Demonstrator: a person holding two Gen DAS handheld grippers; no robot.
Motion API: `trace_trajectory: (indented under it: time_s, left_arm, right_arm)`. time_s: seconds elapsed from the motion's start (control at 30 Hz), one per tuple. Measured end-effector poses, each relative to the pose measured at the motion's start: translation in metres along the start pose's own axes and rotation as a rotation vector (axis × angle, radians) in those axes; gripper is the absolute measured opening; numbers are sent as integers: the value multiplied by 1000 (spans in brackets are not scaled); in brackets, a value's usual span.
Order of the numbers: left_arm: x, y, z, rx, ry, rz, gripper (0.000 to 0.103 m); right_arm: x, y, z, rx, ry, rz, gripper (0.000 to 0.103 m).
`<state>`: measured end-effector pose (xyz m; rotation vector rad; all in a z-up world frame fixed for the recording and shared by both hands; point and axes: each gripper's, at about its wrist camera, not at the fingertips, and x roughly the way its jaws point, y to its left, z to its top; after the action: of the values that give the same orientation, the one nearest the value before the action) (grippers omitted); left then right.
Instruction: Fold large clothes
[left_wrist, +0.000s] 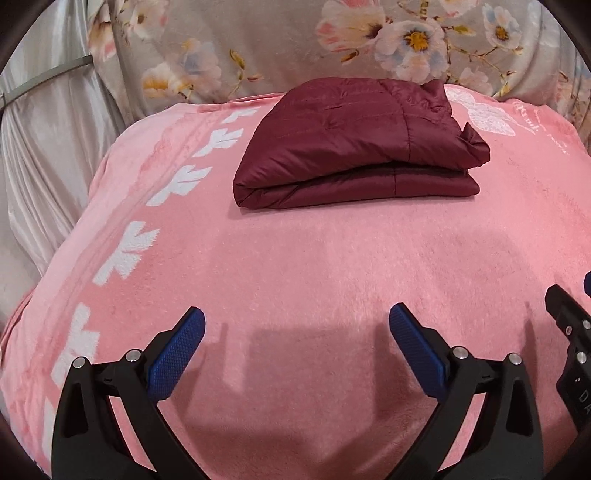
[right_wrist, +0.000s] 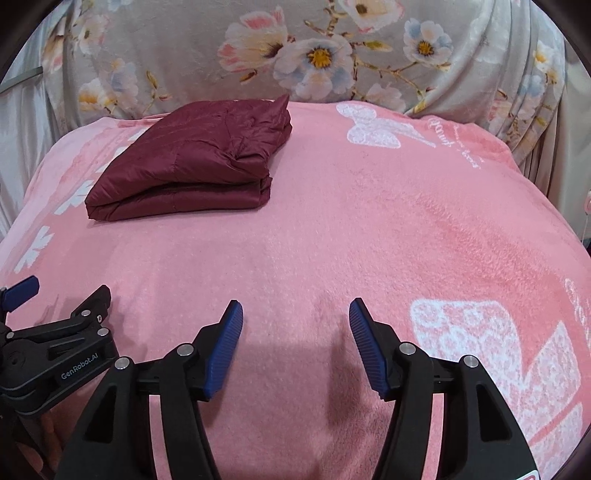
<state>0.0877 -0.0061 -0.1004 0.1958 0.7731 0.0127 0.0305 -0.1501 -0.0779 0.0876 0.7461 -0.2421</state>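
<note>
Jacket (left_wrist: 354, 147), maroon and quilted, sits folded in a neat stack in the upper middle of the left view and upper left of the right view, far side of the blanket (left_wrist: 314, 277). By the look of it, the fold is done: layers squared up, one rumpled corner at the right end. It should be light and puffy, with a slick shell that slides on itself, so the stack may spring open or skew if nudged. Best hold, I'd say, is the thick folded edge along the front, pinching all layers together, or both ends at once.

Pink blanket fills both frames, with a floral sheet (left_wrist: 277, 44) draped behind it along the top.

No containers in sight, nothing to load.

Left gripper (left_wrist: 295, 332), bottom of its frame, jaws spread wide with nothing between them, well short of the jacket. Right gripper (right_wrist: 295, 325), bottom centre of its view, jaws also apart and empty, only bare blanket below.
</note>
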Motion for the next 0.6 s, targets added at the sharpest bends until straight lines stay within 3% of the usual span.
trace_trajectory:
  time_s: [0.33,0.6]
  left_arm:
    - [-8,2,-2,-22,-40,4,98]
    - [-9,6,-4,-57,-42,-18,98]
  right_arm:
    - [-7,10,-3,-36,-19,-13,83]
    - [-7,10,-4,-16,-6,39,86]
